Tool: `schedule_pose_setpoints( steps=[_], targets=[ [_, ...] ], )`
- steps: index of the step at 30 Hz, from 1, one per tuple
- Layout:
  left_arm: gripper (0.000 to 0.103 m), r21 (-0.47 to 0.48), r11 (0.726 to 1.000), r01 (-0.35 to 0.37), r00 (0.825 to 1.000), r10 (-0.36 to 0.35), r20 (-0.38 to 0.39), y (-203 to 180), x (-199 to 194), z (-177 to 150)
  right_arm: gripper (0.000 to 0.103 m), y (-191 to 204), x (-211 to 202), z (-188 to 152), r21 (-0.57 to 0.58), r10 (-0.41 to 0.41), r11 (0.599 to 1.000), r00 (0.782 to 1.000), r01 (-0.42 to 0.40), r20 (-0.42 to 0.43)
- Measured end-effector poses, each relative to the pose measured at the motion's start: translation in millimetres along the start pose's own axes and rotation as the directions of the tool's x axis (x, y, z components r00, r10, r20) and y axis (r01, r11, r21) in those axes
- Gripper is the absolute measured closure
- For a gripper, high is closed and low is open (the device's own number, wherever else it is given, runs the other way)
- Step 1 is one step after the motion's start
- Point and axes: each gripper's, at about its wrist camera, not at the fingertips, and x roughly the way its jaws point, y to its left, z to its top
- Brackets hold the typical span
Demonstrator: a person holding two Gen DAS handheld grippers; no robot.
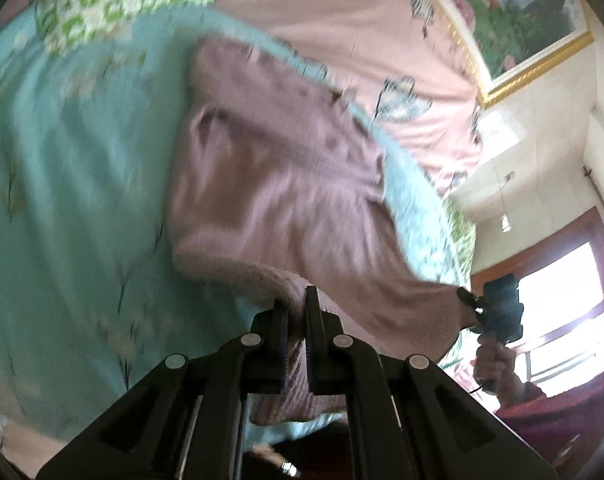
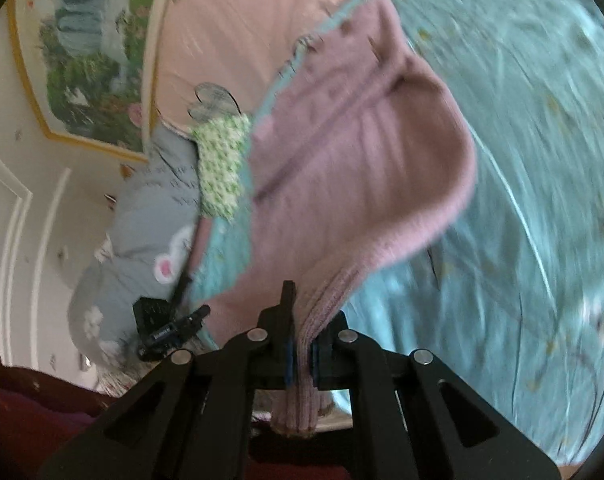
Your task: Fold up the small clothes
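The sweater is pink and knitted, and we hold it up by its ribbed bottom edge over the blue bed cover. Our left gripper pinches one part of that edge, with its fingers squeezed tight on the knit. Our right gripper pinches another part of the same edge, and a little roll of the ribbing pokes out below its fingers. In the left view we can also see the right gripper out at the far corner, with a hand around its handle. The top part of the sweater sags down and seems to rest on the cover, but the pictures are blurry, so we cannot be sure. We think this sweater is light and very soft. It bends and droops wherever we do not hold it. It is not slippery, since the knit is fuzzy and thick. It will not break, but it can stretch if we pull too hard. We think the two bottom corners are good places to hold, so the cloth hangs flat between our hands.
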Motion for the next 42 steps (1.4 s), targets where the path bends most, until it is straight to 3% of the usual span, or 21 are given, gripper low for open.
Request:
schedule_pose_setpoints(
  steps=[9, 18, 30, 37, 42],
  targets=[
    [0.099, 0.052, 0.999, -0.015, 0.991, 0.008, 0.136, -9.8, 23.2, 119.3, 0.096, 16.4, 28.1, 108.6, -0.055, 0.041, 0.998, 0.991, -0.034, 0.128],
    [0.099, -0.001, 0.994, -0.108, 0.984, 0.107, 0.139, 12.2, 100.6, 215.5, 0.096, 7.0, 92.7, 221.4, -0.070, -0.027, 0.997, 0.990, 0.036, 0.139],
    [0.099, -0.043, 0.985, -0.168, 0.977, 0.172, 0.129, 42.3, 161.8, 281.7, 0.096, -32.8, 142.6, 295.1, -0.018, -0.094, 0.995, 0.987, 0.097, 0.129],
    [0.099, -0.076, 0.974, -0.213, 0.969, 0.220, 0.115, 69.1, 197.5, 298.3, 0.096, -56.3, 166.5, 322.8, 0.018, -0.154, 0.988, 0.981, 0.153, 0.119],
    [0.098, -0.071, 0.957, -0.282, 0.954, 0.287, 0.088, 78.1, 221.3, 301.0, 0.095, -71.9, 180.5, 331.9, 0.049, -0.182, 0.983, 0.978, 0.178, 0.098]
  ],
)
